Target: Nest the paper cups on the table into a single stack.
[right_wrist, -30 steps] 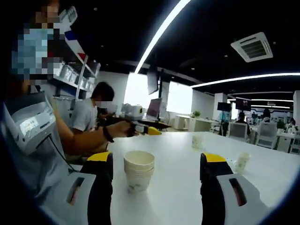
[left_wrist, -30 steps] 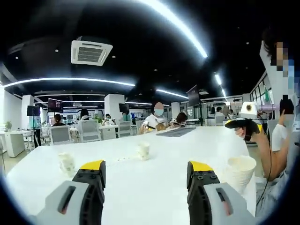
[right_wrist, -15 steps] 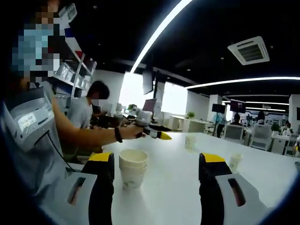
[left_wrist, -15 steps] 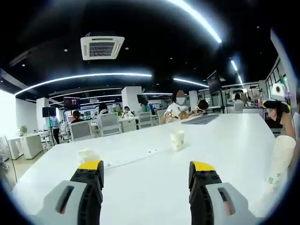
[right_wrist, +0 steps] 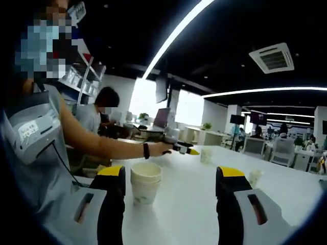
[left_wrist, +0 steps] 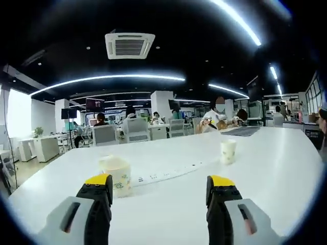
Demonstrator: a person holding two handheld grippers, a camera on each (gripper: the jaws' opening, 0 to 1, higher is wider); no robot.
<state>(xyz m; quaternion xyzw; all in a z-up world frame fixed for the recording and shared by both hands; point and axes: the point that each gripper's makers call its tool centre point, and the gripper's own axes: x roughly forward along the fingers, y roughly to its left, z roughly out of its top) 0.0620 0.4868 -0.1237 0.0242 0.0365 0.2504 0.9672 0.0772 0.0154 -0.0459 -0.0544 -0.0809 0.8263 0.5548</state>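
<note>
In the left gripper view my left gripper [left_wrist: 160, 190] is open and holds nothing. A single paper cup [left_wrist: 116, 175] with a green print stands upright just beyond its left jaw. A second single cup [left_wrist: 228, 151] stands farther off to the right on the white table [left_wrist: 276, 168]. In the right gripper view my right gripper [right_wrist: 171, 184] is open and low over the table, with a stack of nested cups [right_wrist: 145, 182] between its jaws, nearer the left one. Beyond the stack a person's arm holds the left gripper [right_wrist: 190, 151] out towards a far cup [right_wrist: 206, 155]. Another cup [right_wrist: 254, 177] stands at right.
A long white power strip [left_wrist: 171, 173] lies on the table between the two single cups. A person [right_wrist: 36, 138] in a grey top stands close at the table's left edge in the right gripper view. Office chairs [left_wrist: 137, 129] and seated people are beyond the far edge.
The left gripper has travelled out across the table: the printed cup is now close to its left jaw, and the cup stack has slid out of its view. The right gripper has hardly moved.
</note>
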